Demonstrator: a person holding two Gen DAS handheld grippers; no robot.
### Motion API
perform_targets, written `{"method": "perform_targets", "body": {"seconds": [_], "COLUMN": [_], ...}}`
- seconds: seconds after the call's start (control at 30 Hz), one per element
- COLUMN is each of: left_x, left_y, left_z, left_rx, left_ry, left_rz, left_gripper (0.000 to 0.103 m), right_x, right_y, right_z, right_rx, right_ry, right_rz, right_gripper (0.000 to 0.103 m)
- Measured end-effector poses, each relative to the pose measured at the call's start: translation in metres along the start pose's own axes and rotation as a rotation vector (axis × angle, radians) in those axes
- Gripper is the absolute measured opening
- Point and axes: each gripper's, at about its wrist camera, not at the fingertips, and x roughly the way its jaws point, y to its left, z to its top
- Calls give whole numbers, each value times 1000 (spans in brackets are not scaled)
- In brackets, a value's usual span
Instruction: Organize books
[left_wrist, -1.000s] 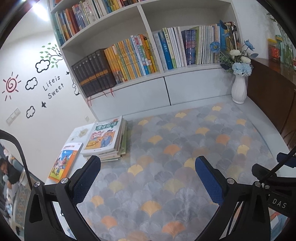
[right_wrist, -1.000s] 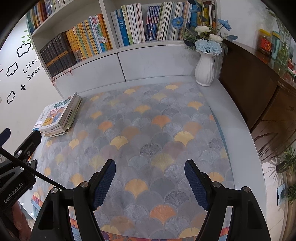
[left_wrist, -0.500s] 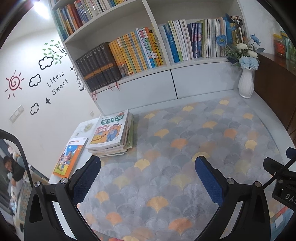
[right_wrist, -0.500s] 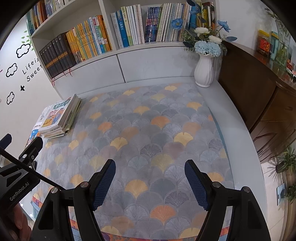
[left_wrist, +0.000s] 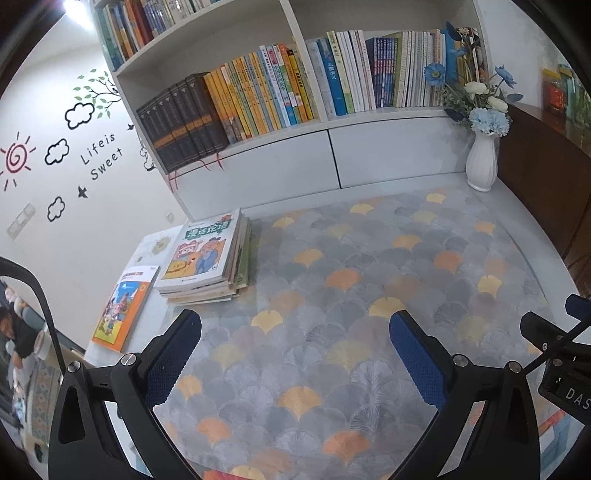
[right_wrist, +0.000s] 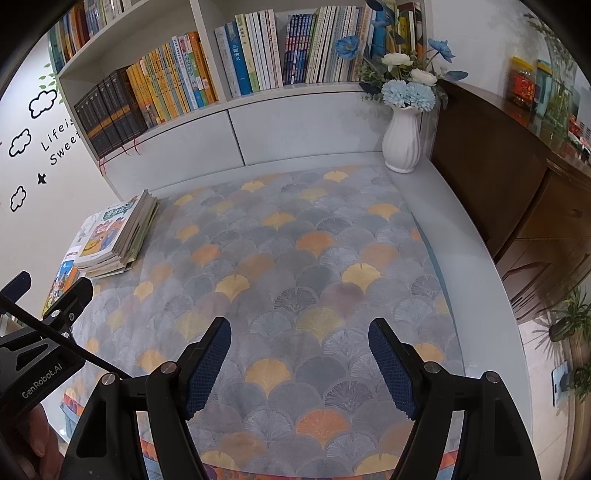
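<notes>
A stack of several picture books (left_wrist: 207, 258) (right_wrist: 114, 236) lies flat at the far left of the table, on the edge of the fan-patterned cloth (left_wrist: 369, 295). A single orange-bordered book (left_wrist: 123, 308) (right_wrist: 61, 280) lies alone to the stack's left. My left gripper (left_wrist: 295, 325) hangs open over the cloth, the stack ahead and to its left. My right gripper (right_wrist: 299, 332) is open too, above the cloth's near middle, holding nothing. Behind the table a white bookshelf (left_wrist: 325, 122) (right_wrist: 221, 107) holds rows of upright books.
A white vase with blue and white flowers (left_wrist: 480, 162) (right_wrist: 402, 144) stands at the table's back right corner. A dark wooden cabinet (right_wrist: 524, 177) flanks the table's right side. The white wall with decals (left_wrist: 55, 155) closes the left side.
The left gripper has turned and shifted left, bringing the stack and the single book nearer the view's middle. The right gripper has barely moved. Both stay open.
</notes>
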Motion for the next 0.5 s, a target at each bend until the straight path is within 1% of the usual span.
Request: {"method": "perform_targets", "body": {"seconds": [0.33, 0.5], "left_x": [-2, -2], "left_y": [-4, 0], "left_z": [-1, -2], "left_rx": [13, 2], "left_ry": [-4, 1], "left_rz": [0, 2], "left_gripper": [102, 102], "right_x": [-3, -4], "right_y": [-2, 1], "right_z": [-7, -9], "right_rx": [17, 16], "right_ry": [0, -2], "right_rz": [-8, -8], "right_gripper": [75, 75]}}
